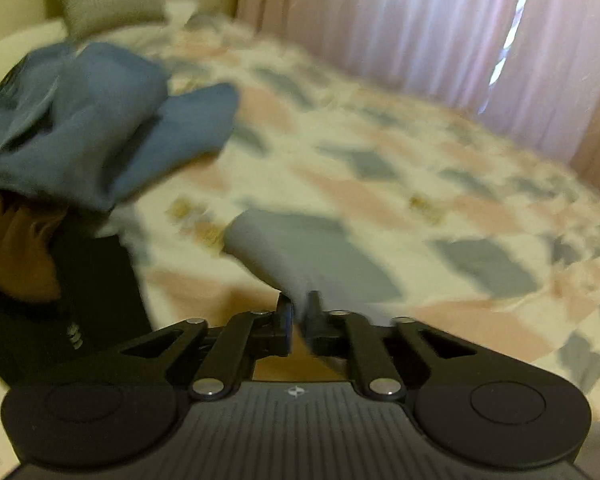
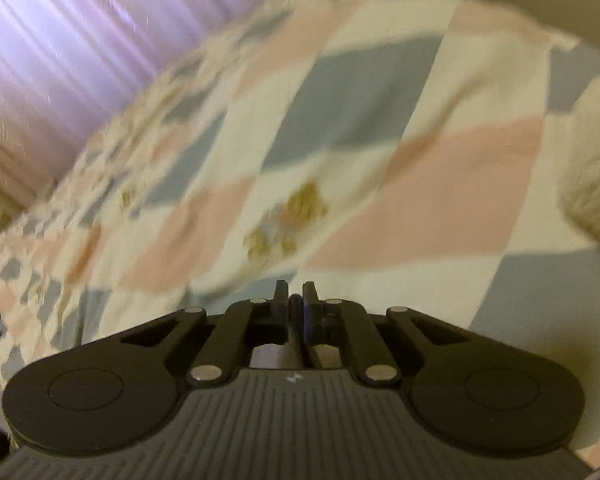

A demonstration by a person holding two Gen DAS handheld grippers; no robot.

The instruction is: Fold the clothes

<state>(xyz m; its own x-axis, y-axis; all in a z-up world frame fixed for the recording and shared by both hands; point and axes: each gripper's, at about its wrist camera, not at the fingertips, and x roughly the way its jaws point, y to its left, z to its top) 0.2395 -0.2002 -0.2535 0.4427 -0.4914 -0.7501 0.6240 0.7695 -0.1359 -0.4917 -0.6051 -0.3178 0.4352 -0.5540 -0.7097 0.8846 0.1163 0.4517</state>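
The left tool (image 1: pixel 299 312) stands slightly parted, a grey cloth (image 1: pixel 300 256) running between its fingers; whether they pinch it I cannot tell. A blue garment (image 1: pixel 100 128) lies bunched at left on the bed (image 1: pixel 420 152), over a hand (image 1: pixel 16 248). Curtains (image 1: pixel 400 24) hang behind. The right tool (image 2: pixel 295 300) is clenched, empty, above the quilt (image 2: pixel 340 112); a pale pillow (image 2: pixel 596 168) lies at right.

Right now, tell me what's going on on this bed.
A person is folding clothes on a patchwork bedspread with a handheld gripper in each hand. The left gripper has a grey garment between its jaws. A blue garment is bunched up over the person's hand at the left. The right gripper is shut on nothing, over bare bedspread. Both views are blurred.
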